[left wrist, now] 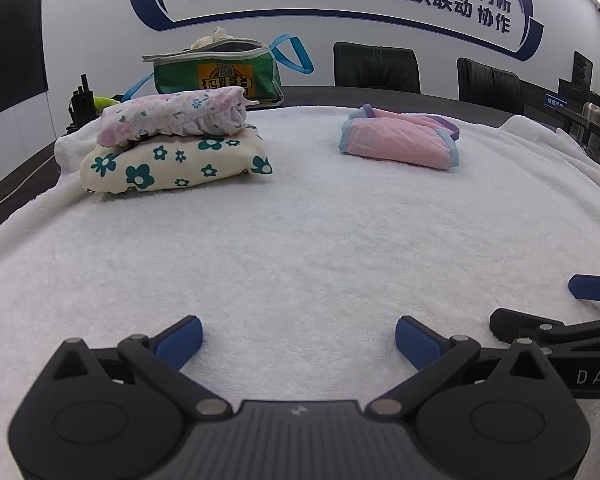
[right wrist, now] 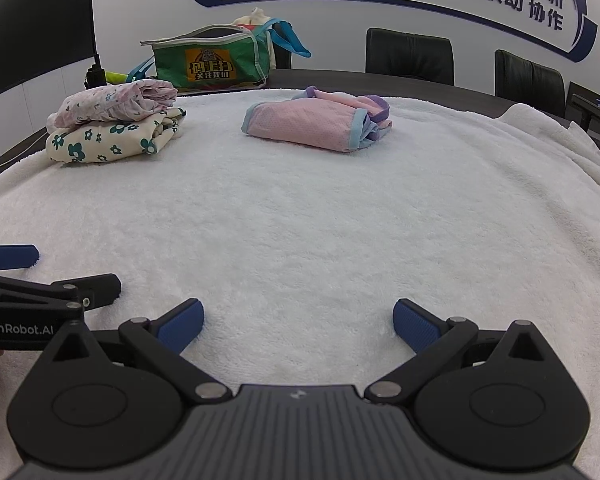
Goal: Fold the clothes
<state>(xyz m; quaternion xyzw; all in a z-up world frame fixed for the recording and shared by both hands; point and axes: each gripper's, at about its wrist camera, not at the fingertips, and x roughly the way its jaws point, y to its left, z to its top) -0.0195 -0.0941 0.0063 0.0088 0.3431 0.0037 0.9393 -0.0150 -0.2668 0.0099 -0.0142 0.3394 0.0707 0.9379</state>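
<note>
Both my grippers, left (left wrist: 299, 338) and right (right wrist: 299, 322), spread wide and empty, low over white towel (right wrist: 320, 240). Folded pink garment (right wrist: 314, 124) lies ahead, long axis crosswise; right gripper judged nearer.

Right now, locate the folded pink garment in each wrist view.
Left wrist view: the folded pink garment lies upper right of centre on the white towel.
Right wrist view: it lies upper centre.
Shared landmark: the green bag behind the floral stack.
</note>
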